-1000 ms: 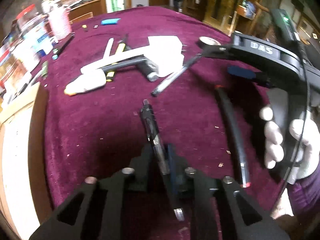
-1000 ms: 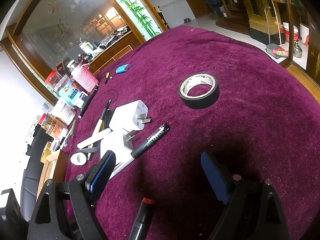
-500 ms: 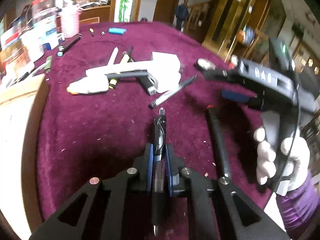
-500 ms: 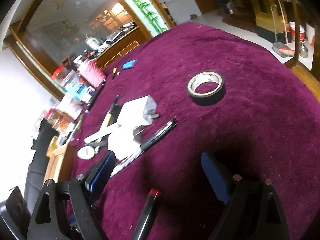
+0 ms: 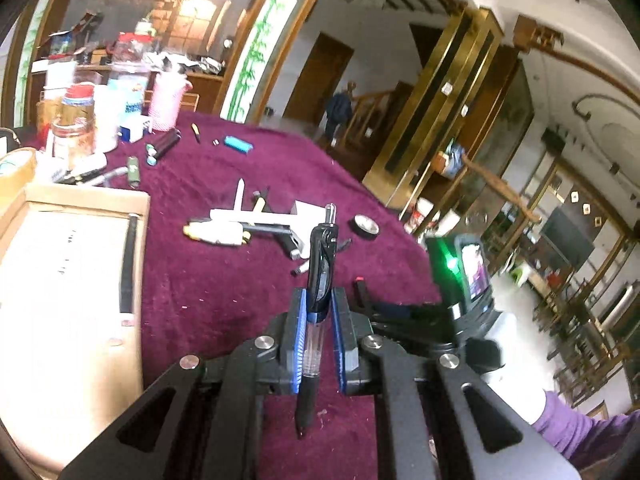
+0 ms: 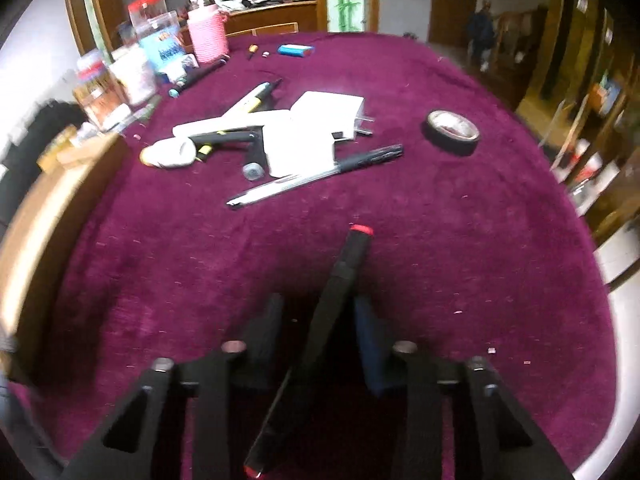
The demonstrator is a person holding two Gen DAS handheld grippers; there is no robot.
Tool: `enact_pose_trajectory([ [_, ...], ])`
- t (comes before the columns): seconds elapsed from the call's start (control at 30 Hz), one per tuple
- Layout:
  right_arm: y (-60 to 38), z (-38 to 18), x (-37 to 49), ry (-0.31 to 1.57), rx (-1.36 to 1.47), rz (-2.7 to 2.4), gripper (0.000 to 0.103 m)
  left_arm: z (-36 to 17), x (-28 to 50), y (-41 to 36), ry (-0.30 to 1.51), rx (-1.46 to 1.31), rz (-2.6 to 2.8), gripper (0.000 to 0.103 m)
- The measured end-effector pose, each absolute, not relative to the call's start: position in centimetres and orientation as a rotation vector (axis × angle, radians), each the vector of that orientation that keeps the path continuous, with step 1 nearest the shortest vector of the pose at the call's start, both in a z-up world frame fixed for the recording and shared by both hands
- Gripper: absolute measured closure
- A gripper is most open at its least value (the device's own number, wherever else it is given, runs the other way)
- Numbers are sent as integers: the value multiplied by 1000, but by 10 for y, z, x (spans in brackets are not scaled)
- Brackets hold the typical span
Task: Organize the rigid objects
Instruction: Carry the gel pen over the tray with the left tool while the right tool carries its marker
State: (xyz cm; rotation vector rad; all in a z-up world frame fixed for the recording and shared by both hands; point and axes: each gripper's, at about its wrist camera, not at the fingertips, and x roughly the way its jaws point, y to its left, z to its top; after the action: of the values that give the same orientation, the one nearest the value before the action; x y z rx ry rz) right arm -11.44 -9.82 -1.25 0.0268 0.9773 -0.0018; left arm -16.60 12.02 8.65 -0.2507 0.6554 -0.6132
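Because sorting needed both pens off the maroon cloth (image 6: 460,240), the left gripper (image 5: 318,332) was clamped on a gel pen (image 5: 320,276) raised beside the cardboard box (image 5: 72,280); right of the box, the right gripper (image 6: 316,332) had just been closing around a red-capped black marker (image 6: 340,292).

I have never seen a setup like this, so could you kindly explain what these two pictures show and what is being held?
There is no robot: a person carries a two-finger tool in each hand, with a camera looking along its fingers. In the left camera's picture, the left gripper is shut on a black and clear click pen, lifted off the maroon tablecloth. In the right camera's picture, the right gripper has just been closing around a black red-tipped marker. White chargers, pens and a black tape roll lie beyond.
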Motion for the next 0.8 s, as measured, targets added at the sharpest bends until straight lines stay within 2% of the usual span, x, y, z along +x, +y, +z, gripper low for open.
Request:
enact_pose_trajectory([
  [0.03,-98,-14,-115,969,21,-1,85,88,-167,126,649,-260,-609,91],
  [0.1,-101,-15,-117,963,42,11,88,93,-171,146,627,-284,-584,91],
  [0.43,-89,39,-129,844,297,334,87,97,-154,234,634,-342,-394,91],
  [0.63,-16,56,-91,928,402,565,87,85,-114,270,733,-373,-320,91],
  [0.8,60,38,-46,1053,454,635,87,68,-79,280,830,-392,-287,91],
])
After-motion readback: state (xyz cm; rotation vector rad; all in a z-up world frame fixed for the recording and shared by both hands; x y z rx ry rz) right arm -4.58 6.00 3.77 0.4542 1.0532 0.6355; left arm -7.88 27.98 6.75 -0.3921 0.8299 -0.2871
